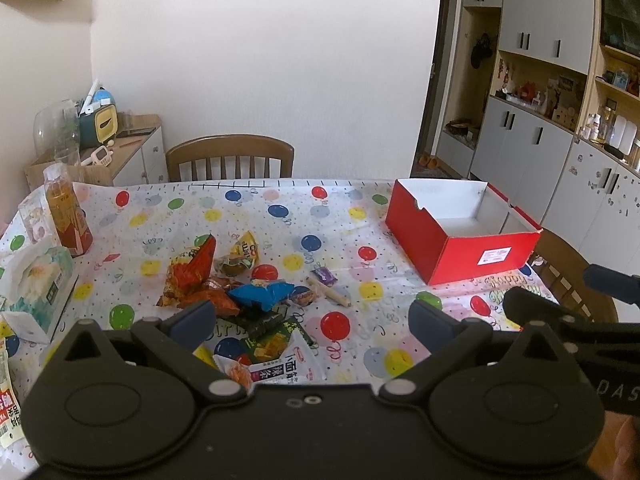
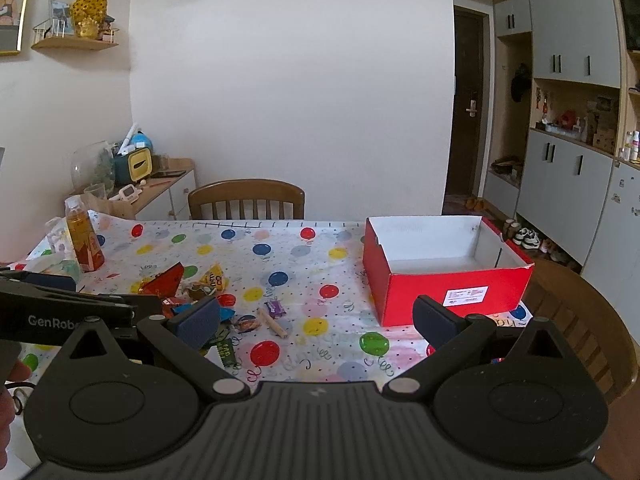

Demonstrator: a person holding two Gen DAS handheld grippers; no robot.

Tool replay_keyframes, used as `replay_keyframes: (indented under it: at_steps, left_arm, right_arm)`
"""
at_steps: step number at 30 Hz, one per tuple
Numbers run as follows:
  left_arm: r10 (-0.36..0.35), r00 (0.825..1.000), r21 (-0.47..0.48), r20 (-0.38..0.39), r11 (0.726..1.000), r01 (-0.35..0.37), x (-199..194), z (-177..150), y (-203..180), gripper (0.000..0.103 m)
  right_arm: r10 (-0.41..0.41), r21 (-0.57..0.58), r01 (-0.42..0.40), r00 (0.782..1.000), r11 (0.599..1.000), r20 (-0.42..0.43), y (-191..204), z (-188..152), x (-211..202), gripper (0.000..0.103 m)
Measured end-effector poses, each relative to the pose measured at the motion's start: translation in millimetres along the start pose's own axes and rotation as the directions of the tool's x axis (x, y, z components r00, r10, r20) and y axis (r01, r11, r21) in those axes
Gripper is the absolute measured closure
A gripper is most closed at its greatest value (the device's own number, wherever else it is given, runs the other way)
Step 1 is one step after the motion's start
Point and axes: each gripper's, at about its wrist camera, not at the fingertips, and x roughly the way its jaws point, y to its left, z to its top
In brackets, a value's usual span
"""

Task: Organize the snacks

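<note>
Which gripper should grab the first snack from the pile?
Left. The left gripper, open, sits right over the pile of crinkled snack packets; the right gripper, also open, faces the open red cardboard box.

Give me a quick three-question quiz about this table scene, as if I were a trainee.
1. True or false: the red box already holds snacks.
2. Which side of the snack pile is the box on: left or right?
3. What state are the left hand-held gripper and right hand-held gripper in: A) both open, B) both shut, C) one holding a snack?

Key: 1 false, it looks empty; 2 right; 3 A.
</note>
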Motion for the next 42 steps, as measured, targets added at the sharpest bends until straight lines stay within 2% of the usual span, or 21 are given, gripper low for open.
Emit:
replay_keyframes:
  at_steps: [15, 20, 24, 30, 34, 37, 42]
  left_arm:
    - [-0.004, 0.999, -0.042, -0.044, 0.999, 0.002, 23, 0, 16, 0.000]
    - [-0.004, 0.998, -0.065, -0.067, 0.998, -0.001, 37, -3, 29, 0.000]
    - [0.027, 0.996, -0.035, -0.085, 0.999, -0.030, 50, -9, 36, 0.000]
    - [0.022, 0.990, -0.002, -0.140, 1.000, -0.022, 71, -26, 49, 0.001]
    - [-0.019, 0.984, 0.023, -0.177, 0.999, 0.024, 84, -38, 50, 0.004]
    - [-0.064, 0.977, 0.079, -0.205, 0.994, 0.082, 96, -45, 44, 0.005]
    - [-0.110, 0.965, 0.207, -0.237, 0.965, 0.161, 117, -51, 37, 0.006]
  right_arm:
    - [0.058, -0.072, -0.059, 0.998, 0.996, -0.021, 10, 6, 29, 0.000]
    - [0.081, -0.070, -0.087, 0.993, 0.994, -0.084, 10, 5, 57, 0.000]
    - [0.103, -0.072, -0.113, 0.985, 0.991, -0.136, 10, 0, 80, 0.000]
    - [0.133, -0.047, -0.148, 0.961, 0.988, -0.241, 9, -13, 117, 0.001]
    - [0.151, -0.040, -0.169, 0.947, 0.985, -0.283, 11, -15, 138, 0.001]
    - [0.172, -0.041, -0.193, 0.936, 0.980, -0.307, 15, -11, 157, 0.001]
    - [0.214, -0.024, -0.239, 0.906, 0.971, -0.365, 22, -9, 189, 0.001]
